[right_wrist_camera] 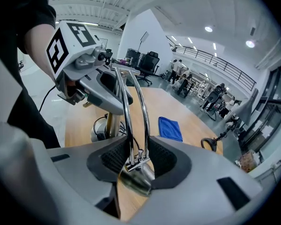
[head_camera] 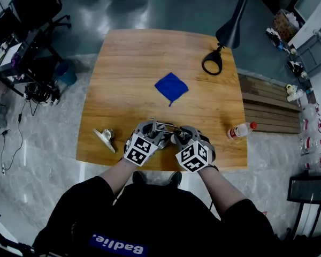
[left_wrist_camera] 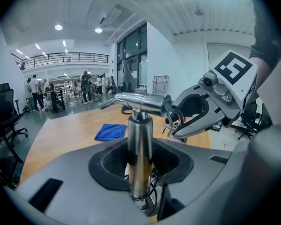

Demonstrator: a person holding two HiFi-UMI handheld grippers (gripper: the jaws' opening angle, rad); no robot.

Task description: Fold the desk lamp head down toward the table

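Head view: we brace the post (left_wrist_camera: 139, 144) in the clamped left gripper (head_camera: 151, 128); the right gripper (head_camera: 183, 134), gripping the rods (right_wrist_camera: 127, 125), pivots down smoothly.

desk lamp (left_wrist_camera: 139, 149) | chrome | post upright, thin twin rods | table's (head_camera: 123, 52) near edge

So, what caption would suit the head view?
Seen from above: left gripper and right gripper around a chrome desk lamp at the wooden table's near edge, blue cloth beyond.
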